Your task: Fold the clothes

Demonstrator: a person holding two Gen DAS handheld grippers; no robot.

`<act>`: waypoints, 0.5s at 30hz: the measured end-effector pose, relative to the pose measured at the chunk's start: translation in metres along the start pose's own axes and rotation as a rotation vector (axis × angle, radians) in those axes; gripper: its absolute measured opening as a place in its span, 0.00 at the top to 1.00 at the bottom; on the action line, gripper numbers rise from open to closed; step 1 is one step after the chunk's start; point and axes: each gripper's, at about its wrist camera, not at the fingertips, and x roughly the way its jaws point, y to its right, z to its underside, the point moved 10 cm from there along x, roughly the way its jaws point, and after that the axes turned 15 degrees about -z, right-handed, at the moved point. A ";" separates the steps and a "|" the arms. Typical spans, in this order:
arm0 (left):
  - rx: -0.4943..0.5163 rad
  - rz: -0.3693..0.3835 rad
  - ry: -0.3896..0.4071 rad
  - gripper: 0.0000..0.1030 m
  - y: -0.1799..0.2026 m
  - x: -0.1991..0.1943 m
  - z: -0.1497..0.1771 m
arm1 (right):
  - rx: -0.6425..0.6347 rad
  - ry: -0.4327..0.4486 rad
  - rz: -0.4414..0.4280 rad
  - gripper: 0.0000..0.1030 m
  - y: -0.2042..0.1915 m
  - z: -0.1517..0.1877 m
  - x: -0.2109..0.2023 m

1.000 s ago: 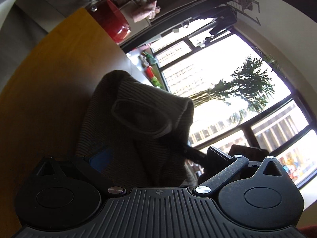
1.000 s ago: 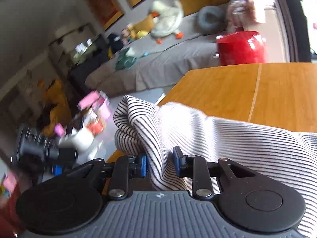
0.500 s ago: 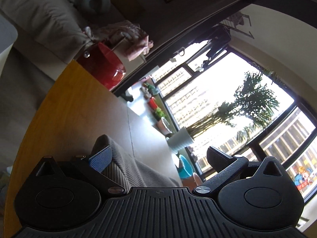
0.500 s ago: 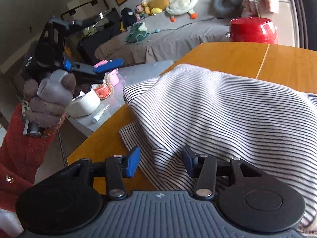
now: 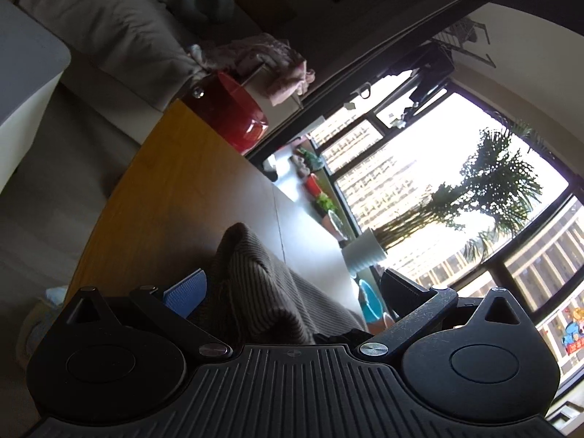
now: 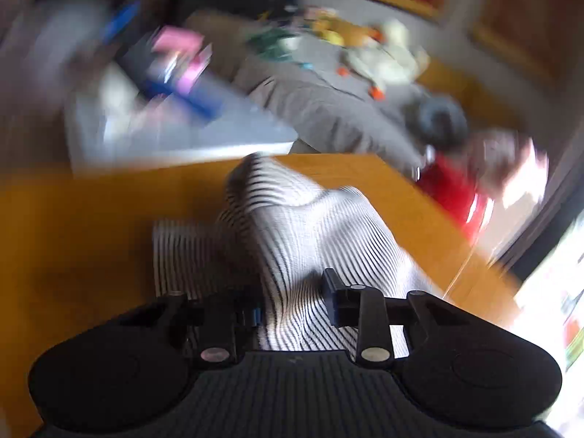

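Here, right gripper (image 6: 292, 304) fingers closing around striped garment (image 6: 292, 226), left gripper (image 5: 292, 292) fingers wide apart, gripping nothing, wooden table (image 6: 73, 226)

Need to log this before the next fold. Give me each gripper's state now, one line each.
Left gripper: open wide, striped garment lying between the fingers, not pinched.
Right gripper: jaws closing, with a fold of the striped garment between them.

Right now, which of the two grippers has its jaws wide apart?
The left gripper: its jaws stand wide, with striped cloth loose between them. The right gripper is closing on the cloth.
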 end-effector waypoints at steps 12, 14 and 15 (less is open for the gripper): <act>-0.286 0.402 -0.284 0.00 0.042 0.086 0.043 | 0.339 0.161 -0.082 0.79 0.045 -0.008 -0.038; -0.309 0.402 -0.232 0.00 0.040 0.088 0.024 | 0.293 0.121 -0.094 0.79 0.031 -0.005 -0.028; -0.300 0.388 -0.200 0.00 0.037 0.084 0.013 | 0.269 0.096 -0.107 0.78 0.021 0.000 -0.023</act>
